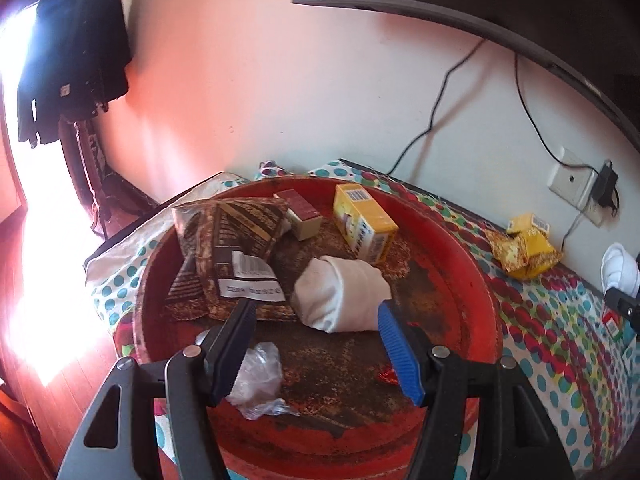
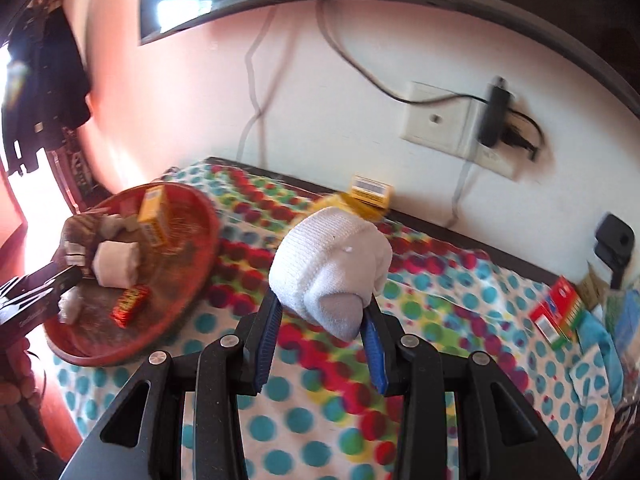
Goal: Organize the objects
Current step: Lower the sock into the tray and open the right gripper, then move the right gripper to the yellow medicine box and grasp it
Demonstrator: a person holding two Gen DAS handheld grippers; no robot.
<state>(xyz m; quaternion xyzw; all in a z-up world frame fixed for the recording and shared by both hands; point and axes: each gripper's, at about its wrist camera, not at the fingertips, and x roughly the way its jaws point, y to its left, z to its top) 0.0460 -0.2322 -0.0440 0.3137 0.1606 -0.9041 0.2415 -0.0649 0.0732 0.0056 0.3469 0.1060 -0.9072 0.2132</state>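
A round red tray [image 1: 476, 264] sits on a polka-dot cloth [image 1: 560, 320]. It holds a brown snack bag [image 1: 228, 248], a small red-topped box [image 1: 300, 214], a yellow box [image 1: 362, 220], a rolled white sock [image 1: 340, 296] and a clear plastic wrapper [image 1: 256, 380]. My left gripper [image 1: 316, 312] is open and empty, just above the tray in front of the sock. My right gripper [image 2: 324, 312] is shut on a second rolled white sock [image 2: 328, 256] and holds it above the cloth, right of the tray [image 2: 200, 264]. A red candy wrapper [image 2: 130, 306] lies in the tray.
A yellow box with crumpled yellow packets [image 1: 524, 246] lies by the wall; it shows behind the held sock [image 2: 370, 190]. A red and green box [image 2: 556, 312] lies at the right. A wall socket with a plugged charger [image 2: 492, 120] and cables is behind. The floor is at the left.
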